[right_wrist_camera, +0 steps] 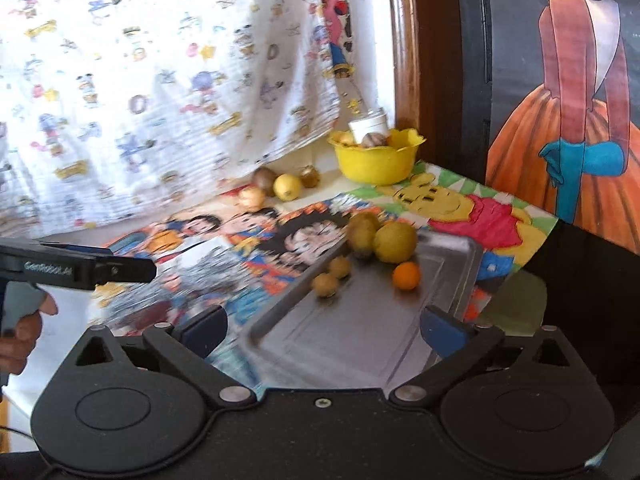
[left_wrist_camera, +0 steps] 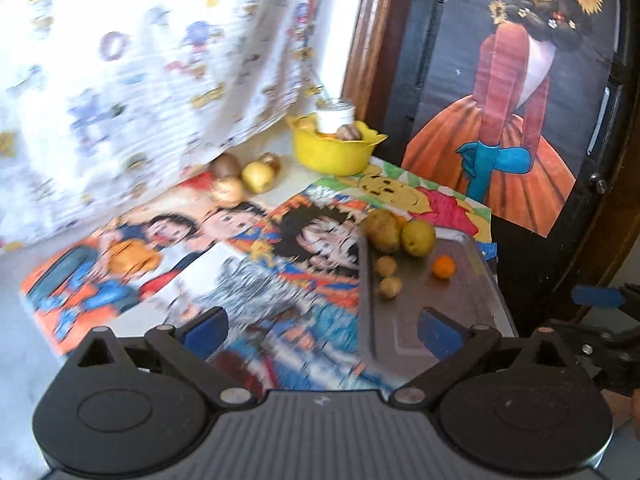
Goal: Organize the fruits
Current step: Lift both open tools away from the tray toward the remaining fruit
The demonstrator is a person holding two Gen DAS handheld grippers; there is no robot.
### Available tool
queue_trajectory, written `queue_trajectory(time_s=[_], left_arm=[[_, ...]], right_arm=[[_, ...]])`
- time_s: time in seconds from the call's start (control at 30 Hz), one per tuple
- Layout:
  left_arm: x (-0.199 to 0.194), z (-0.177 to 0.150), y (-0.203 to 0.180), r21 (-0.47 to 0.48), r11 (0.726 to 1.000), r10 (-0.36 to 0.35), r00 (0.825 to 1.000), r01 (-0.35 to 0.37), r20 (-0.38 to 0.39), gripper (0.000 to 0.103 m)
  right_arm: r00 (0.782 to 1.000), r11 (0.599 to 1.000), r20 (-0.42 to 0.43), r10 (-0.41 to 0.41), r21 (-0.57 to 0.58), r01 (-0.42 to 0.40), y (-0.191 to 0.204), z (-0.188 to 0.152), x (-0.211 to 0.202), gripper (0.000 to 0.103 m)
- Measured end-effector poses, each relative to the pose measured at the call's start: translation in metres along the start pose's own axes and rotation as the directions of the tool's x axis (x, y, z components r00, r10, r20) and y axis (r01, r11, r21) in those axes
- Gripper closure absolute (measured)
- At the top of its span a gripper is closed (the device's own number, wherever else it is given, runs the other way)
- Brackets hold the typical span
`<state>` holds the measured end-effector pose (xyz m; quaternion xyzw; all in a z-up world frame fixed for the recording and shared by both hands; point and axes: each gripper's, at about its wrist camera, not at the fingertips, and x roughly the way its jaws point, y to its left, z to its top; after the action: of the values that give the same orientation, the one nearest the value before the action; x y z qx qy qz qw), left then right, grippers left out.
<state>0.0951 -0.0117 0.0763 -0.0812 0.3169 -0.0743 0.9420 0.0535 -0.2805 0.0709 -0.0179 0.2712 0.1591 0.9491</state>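
A metal tray (left_wrist_camera: 460, 308) (right_wrist_camera: 360, 320) lies on the right of the cartoon-print mat. At its far end sit a brown fruit (left_wrist_camera: 382, 231), a yellow-green lemon (left_wrist_camera: 418, 238) (right_wrist_camera: 394, 242), a small orange (left_wrist_camera: 444, 267) (right_wrist_camera: 406, 275) and two small tan fruits (left_wrist_camera: 390, 287) (right_wrist_camera: 325, 284). My left gripper (left_wrist_camera: 323, 328) is open and empty, over the mat at the tray's left rim. My right gripper (right_wrist_camera: 324, 328) is open and empty above the tray's near end. Several loose fruits (left_wrist_camera: 258, 176) (right_wrist_camera: 286, 186) lie by the curtain.
A yellow bowl (left_wrist_camera: 334, 150) (right_wrist_camera: 376, 164) at the back holds a white jar (left_wrist_camera: 335, 114) and some fruit. A patterned curtain hangs on the left, and a dark panel with a painted figure stands on the right. A hand (right_wrist_camera: 24, 332) holds the left gripper at the left edge of the right wrist view.
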Motion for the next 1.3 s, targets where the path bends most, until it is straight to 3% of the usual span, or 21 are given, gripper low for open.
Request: queue_trajectory(time_s=[0.17,0.3,0.4,0.53,0.67,0.8,0.9,1.07,1.3], left_arm=[[-0.037,-0.010,0.031,-0.015,1.000,0.011,0.998,-0.012,-0.056,0.000],[-0.067,0.003,0.051,-0.009,1.000,-0.005,0.995,0.004,-0.103,0.001],[-0.090,0.034,0.062,-0.002,1.000,-0.022,0.992,0.022,-0.127,0.001],[-0.122,0.090,0.064,0.114,0.991,0.075,0.997,-0.072,-0.023,0.000],[-0.138,0.146,0.065,0.177,0.968,0.163,0.982,-0.178,0.093,0.000],[-0.124,0.173,0.070,0.172,0.962,0.185,0.968,-0.214,0.167,0.000],[-0.088,0.169,0.075,0.189,0.969,0.130,0.979,-0.158,0.155,0.000],[-0.008,0.152,0.084,0.186,0.981,0.040,0.998,-0.049,0.050,0.000],[0.080,0.132,0.089,0.262,0.961,0.067,0.994,-0.087,0.086,0.000]], right_arm=[[0.997,0.997,-0.053,0.064,0.039,-0.062,0.033,-0.006,-0.042,0.001],[0.991,0.995,-0.101,0.092,0.038,-0.089,0.058,0.015,-0.073,0.001],[0.986,0.991,-0.112,0.121,0.071,-0.113,0.070,0.062,-0.097,0.001],[0.992,0.993,-0.066,0.110,0.055,-0.107,0.085,0.148,-0.124,0.001],[0.995,0.994,0.013,0.095,-0.048,-0.094,0.101,0.231,-0.130,0.001],[0.992,0.989,0.056,0.112,-0.100,-0.106,0.097,0.285,-0.086,0.001],[0.983,0.982,0.078,0.166,-0.101,-0.158,0.083,0.296,-0.024,0.001],[0.971,0.964,0.085,0.221,-0.168,-0.205,0.073,0.286,0.089,0.001],[0.965,0.962,0.051,0.255,-0.115,-0.248,0.054,0.251,0.204,0.001]])
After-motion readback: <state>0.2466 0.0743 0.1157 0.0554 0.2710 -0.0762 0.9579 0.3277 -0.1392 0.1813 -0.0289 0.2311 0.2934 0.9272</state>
